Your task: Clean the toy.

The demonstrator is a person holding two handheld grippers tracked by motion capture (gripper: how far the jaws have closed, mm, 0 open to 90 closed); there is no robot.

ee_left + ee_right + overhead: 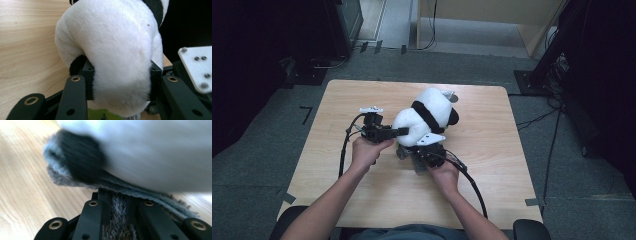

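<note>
A white and black plush panda (424, 115) lies in the middle of the wooden table (492, 165). My left gripper (399, 132) comes in from the left and is shut on the panda's white rump (117, 50), with one jaw pressing into each side of the fur (121, 82). My right gripper (426, 151) sits just in front of the panda, low over the table. It is shut on a strip of grey fuzzy fabric (119, 206) that runs under the panda's body (160, 157), beside a black plush limb (80, 160). That grey fabric (403, 151) also peeks out by the panda's underside.
Cables trail from both grippers toward the table's front edge (412, 220). Black stands and cords (557, 65) crowd the floor at the right, and dark equipment (337, 30) stands at the back left. Bare wood lies all around the panda.
</note>
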